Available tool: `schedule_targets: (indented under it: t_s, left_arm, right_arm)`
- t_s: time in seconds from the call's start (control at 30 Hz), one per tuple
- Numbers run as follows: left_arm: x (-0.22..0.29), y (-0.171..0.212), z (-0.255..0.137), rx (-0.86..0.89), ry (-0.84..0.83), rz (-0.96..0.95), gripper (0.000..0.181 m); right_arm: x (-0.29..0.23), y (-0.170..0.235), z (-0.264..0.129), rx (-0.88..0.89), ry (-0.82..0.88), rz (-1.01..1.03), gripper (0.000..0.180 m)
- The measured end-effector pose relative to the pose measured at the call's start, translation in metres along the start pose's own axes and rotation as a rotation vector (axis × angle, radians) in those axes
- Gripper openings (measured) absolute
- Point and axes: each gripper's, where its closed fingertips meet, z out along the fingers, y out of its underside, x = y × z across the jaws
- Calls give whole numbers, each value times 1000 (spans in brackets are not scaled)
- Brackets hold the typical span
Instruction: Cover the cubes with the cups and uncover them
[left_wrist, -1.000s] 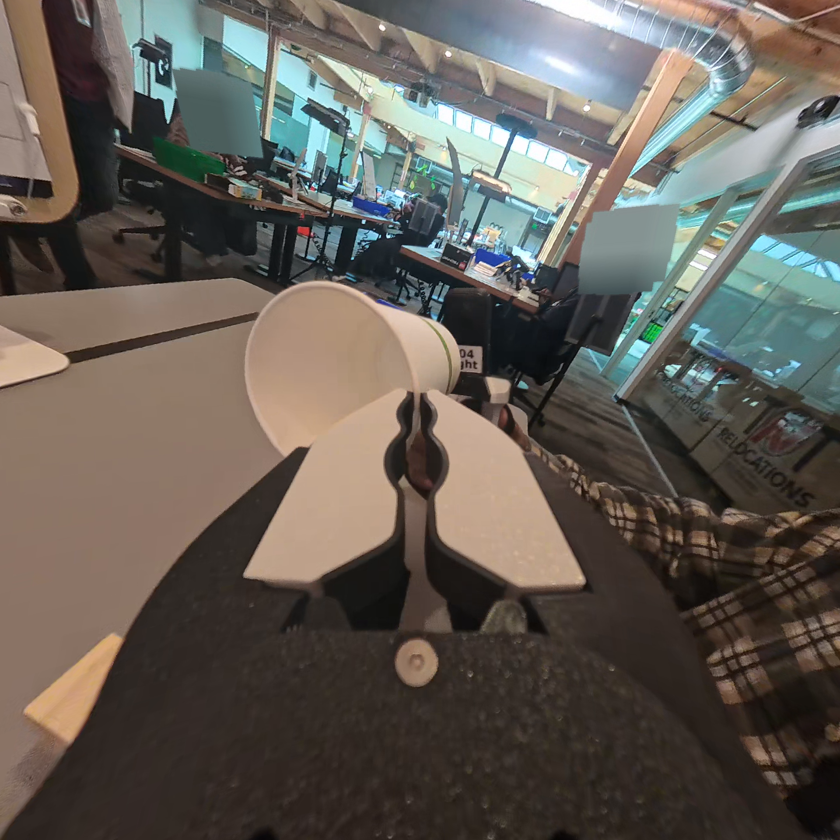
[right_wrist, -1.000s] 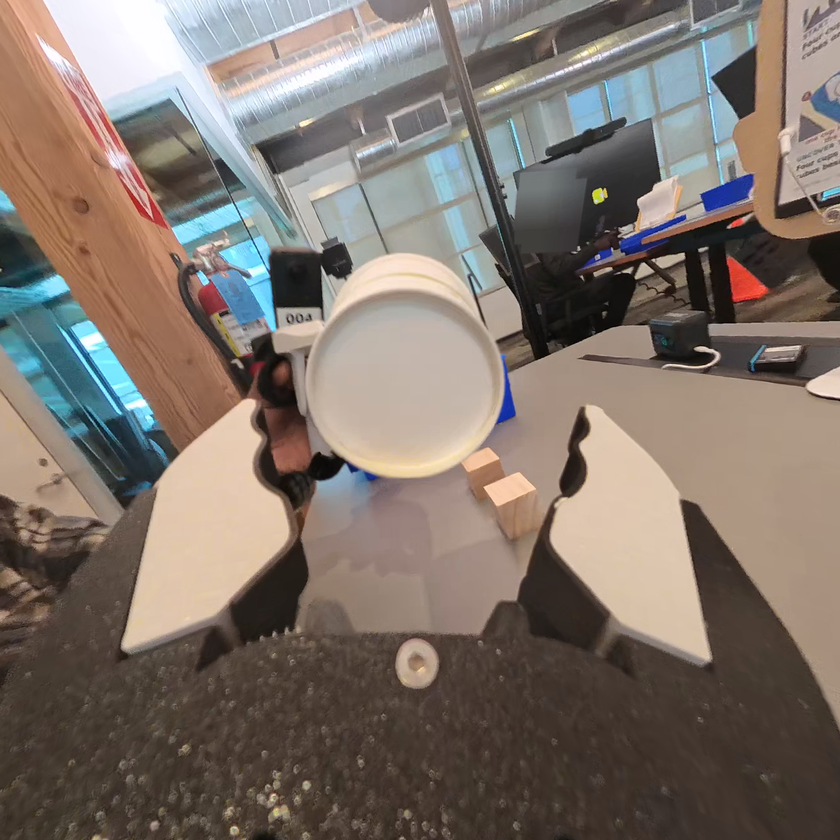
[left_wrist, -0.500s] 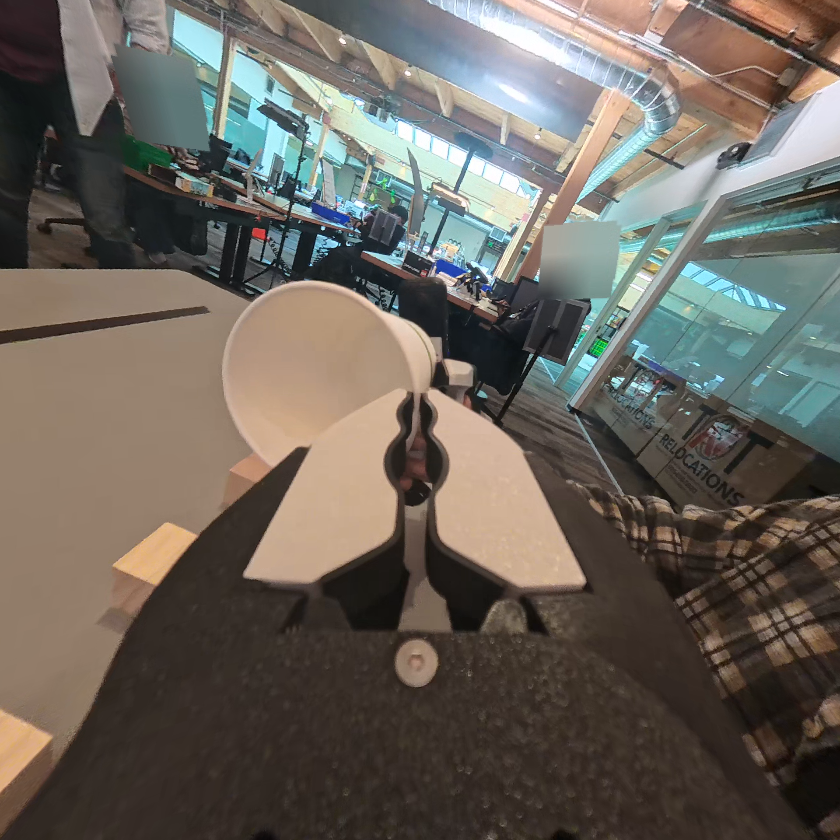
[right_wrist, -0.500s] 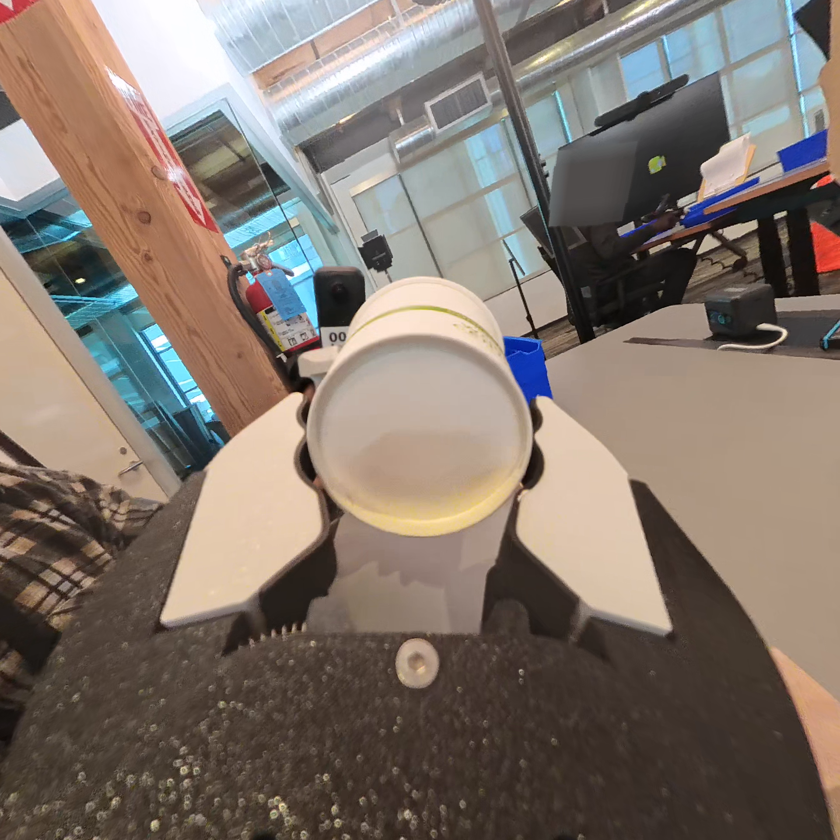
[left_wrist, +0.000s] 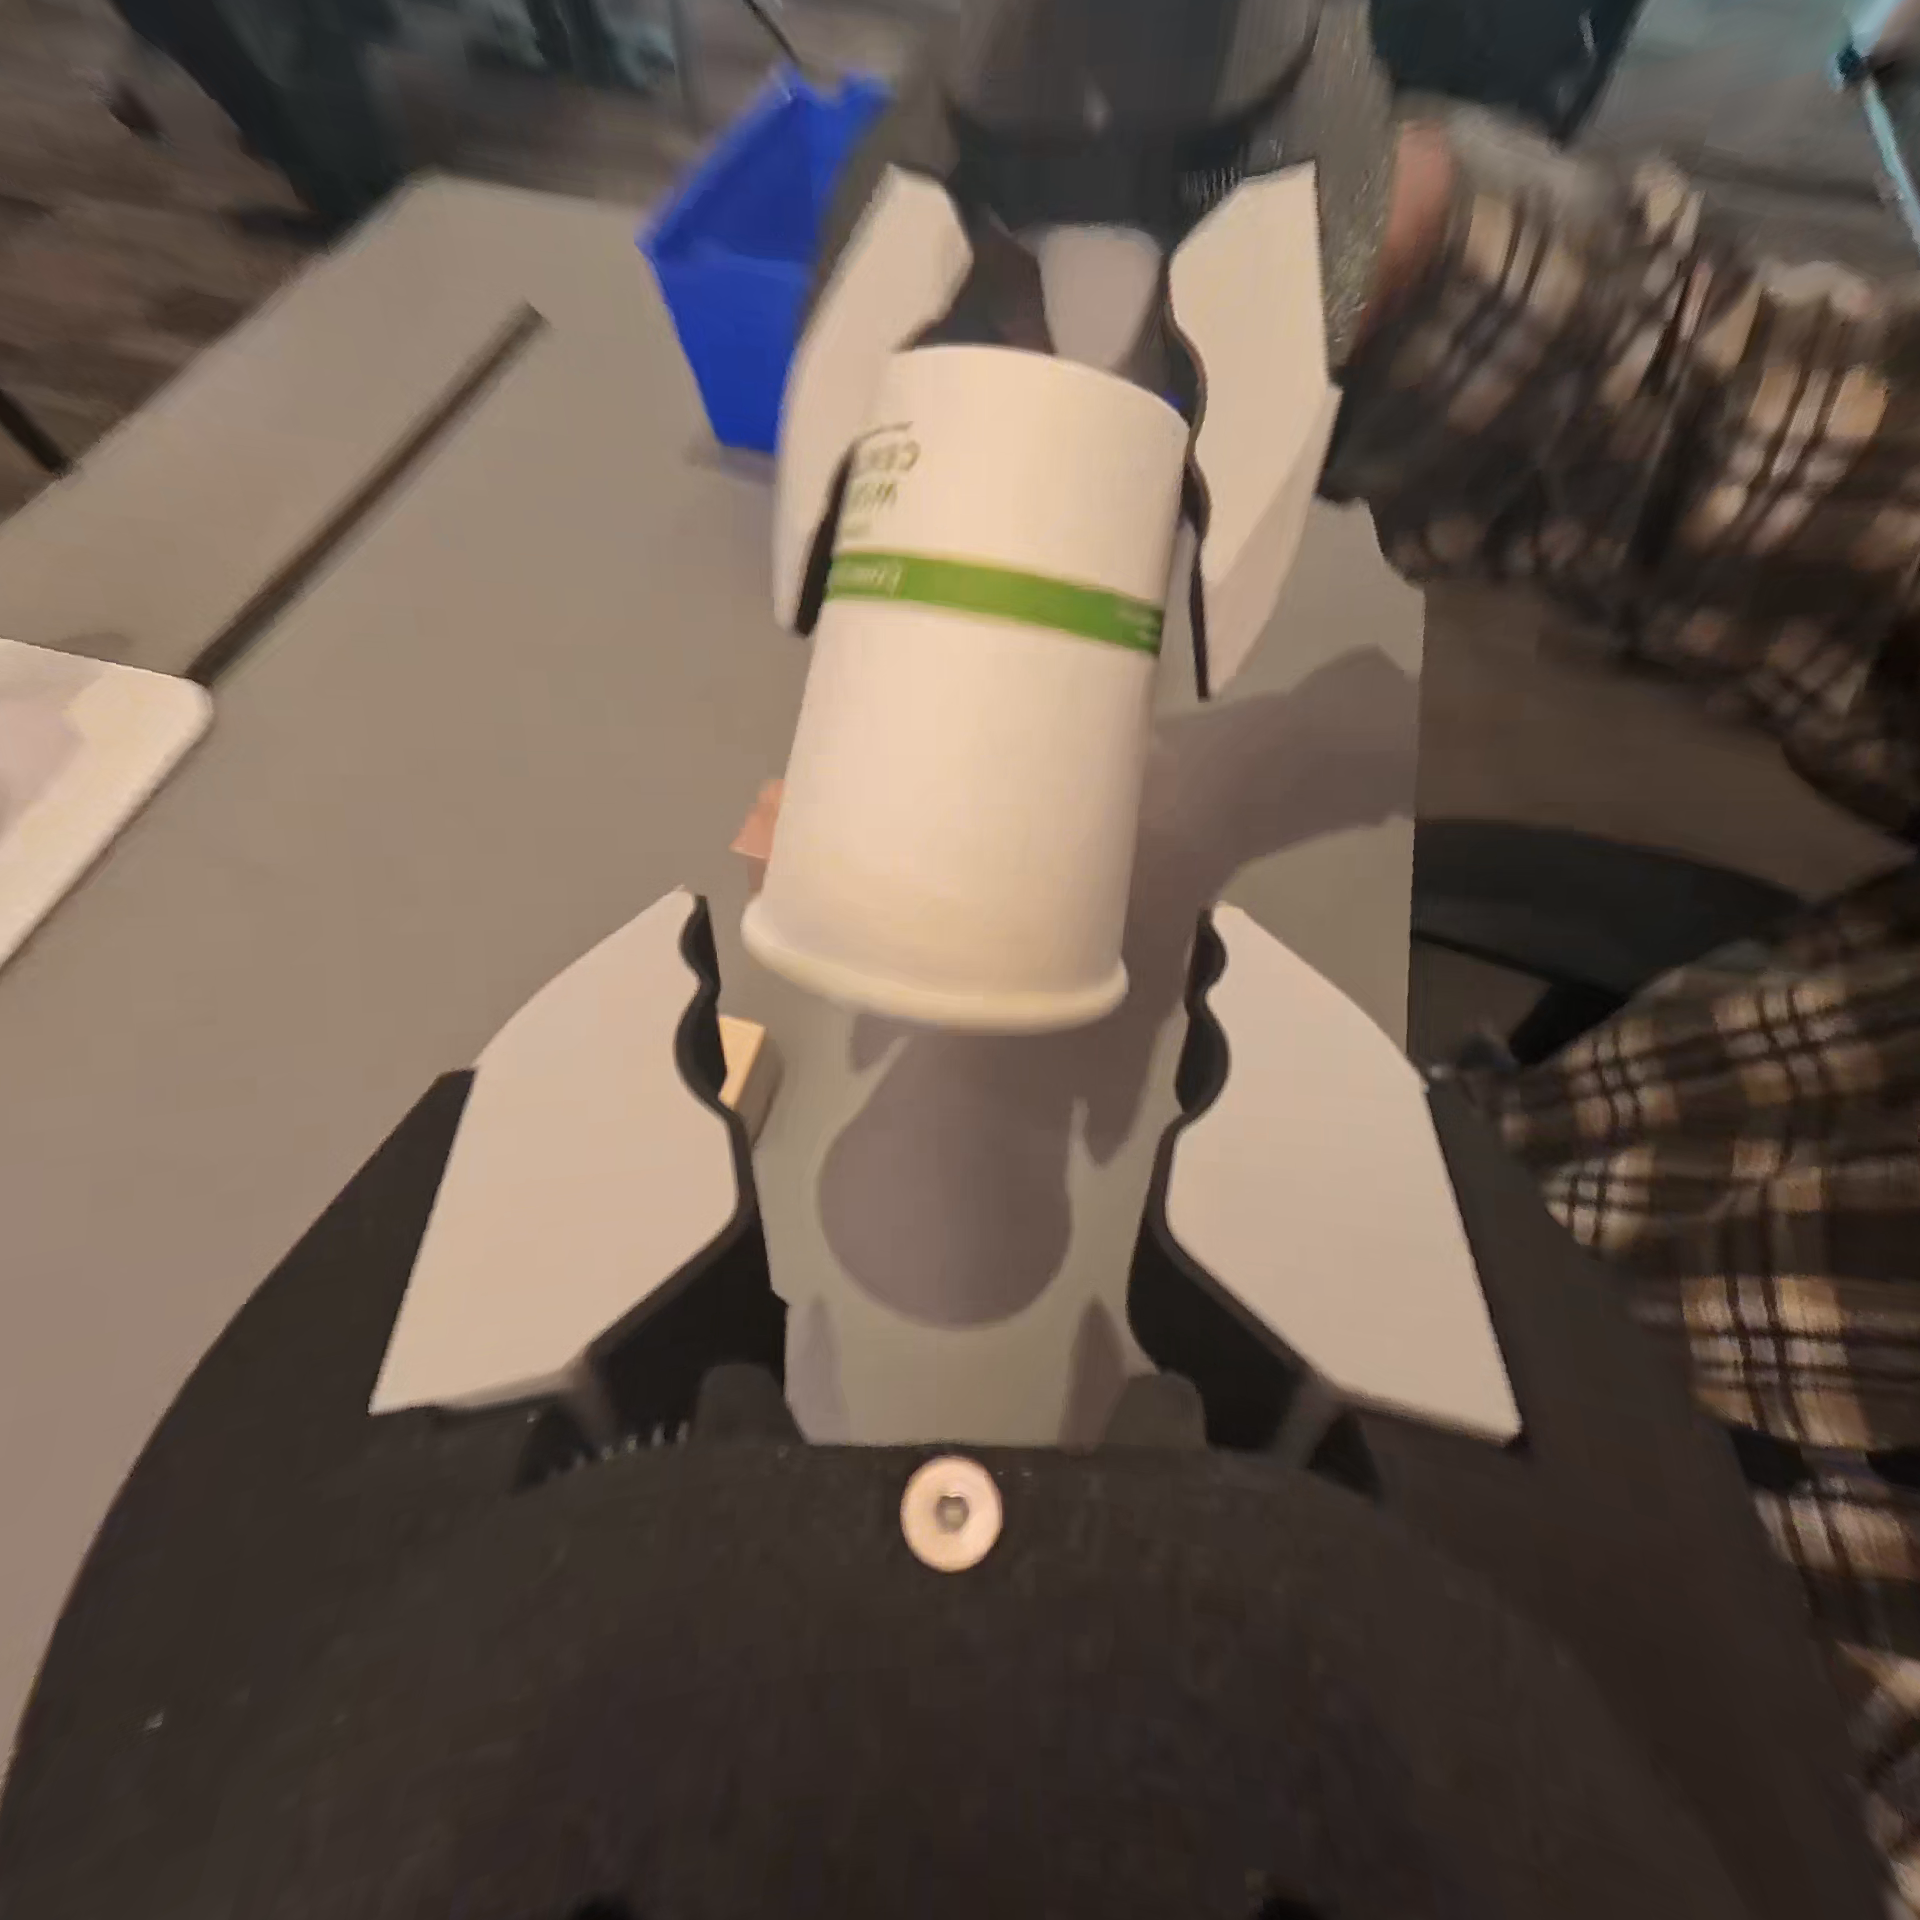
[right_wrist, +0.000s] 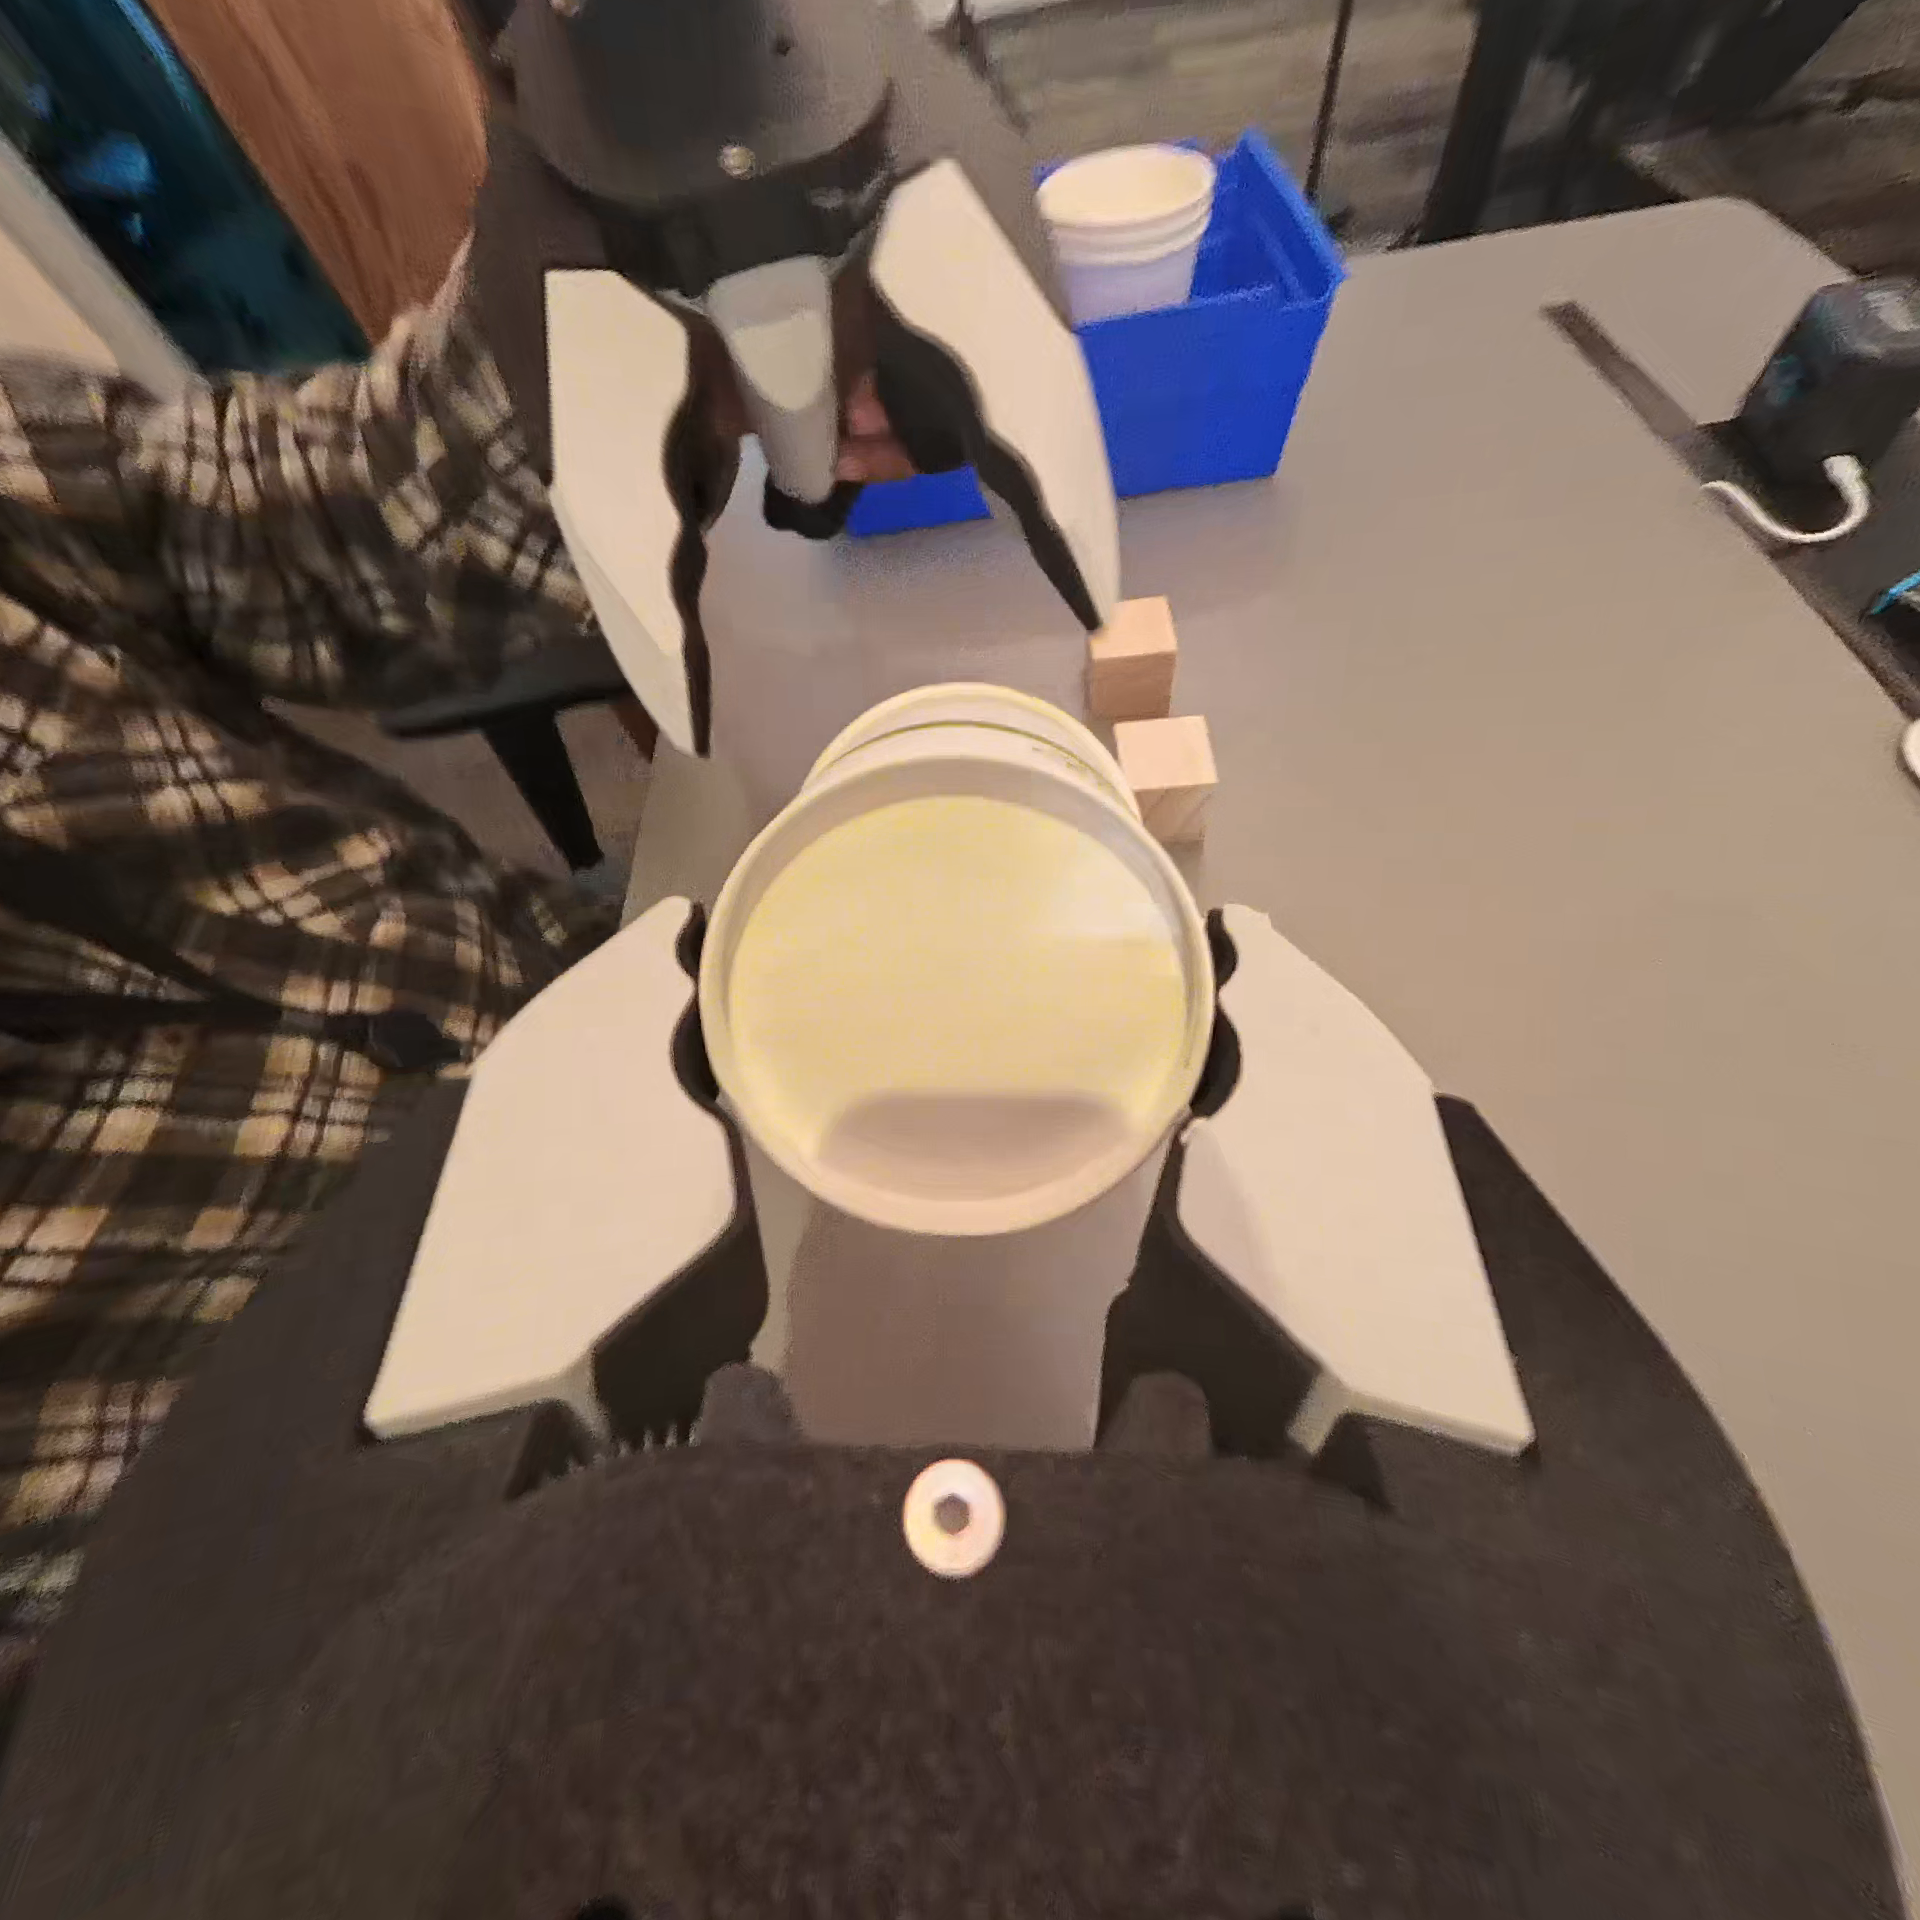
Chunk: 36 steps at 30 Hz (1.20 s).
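The left gripper (left_wrist: 945, 1029) is hanging with jaws wide, gripping nothing. The right gripper (right_wrist: 951, 1023) is clamping the inverted cup (right_wrist: 956, 997), rim tilting down toward the table (right_wrist: 1455, 831); two cubes (right_wrist: 1164, 769) are lying just beyond it, uncovered.

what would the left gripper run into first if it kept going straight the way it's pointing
The left gripper is open, and the white paper cup sits just ahead of it, rim toward it, held at the far end by the right gripper. It would probably meet the cup's rim first, though depth is unclear.
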Motion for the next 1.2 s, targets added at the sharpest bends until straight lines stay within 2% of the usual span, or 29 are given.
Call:
schedule_targets:
  t_s: [0.2,0.43,0.63,0.67,0.77,0.83,0.93,1.03,1.1,1.2]
  left_arm:
    - [16,13,34,-100,110,13,87]
    - [26,26,48,-146,161,15,84]
    - [21,26,46,-107,126,22,82]
    - [19,26,43,-94,107,19,81]
    - [1,28,26,-39,-4,-2,80]
    - [-22,27,-2,51,-136,-52,80]
    - [-68,36,-59,214,-383,-194,80]
    - [-103,64,-107,326,-597,-315,80]
    - [-115,85,-120,351,-680,-375,81]
    - [-129,116,-118,293,-775,-416,80]
  right_arm:
    - [-17,4,19,-165,-69,-79,88]
    - [-24,12,31,-262,-113,-91,88]
    - [-20,-2,38,-228,-87,-124,90]
    - [-15,-8,37,-196,-51,-124,98]
    - [2,-28,24,-35,73,-112,127]
    - [12,-38,6,112,162,-70,135]
    - [22,-39,-29,343,286,-21,133]
    - [31,-22,-56,489,361,31,127]
    - [35,-9,-62,546,366,66,122]
    - [40,9,-62,585,338,120,118]
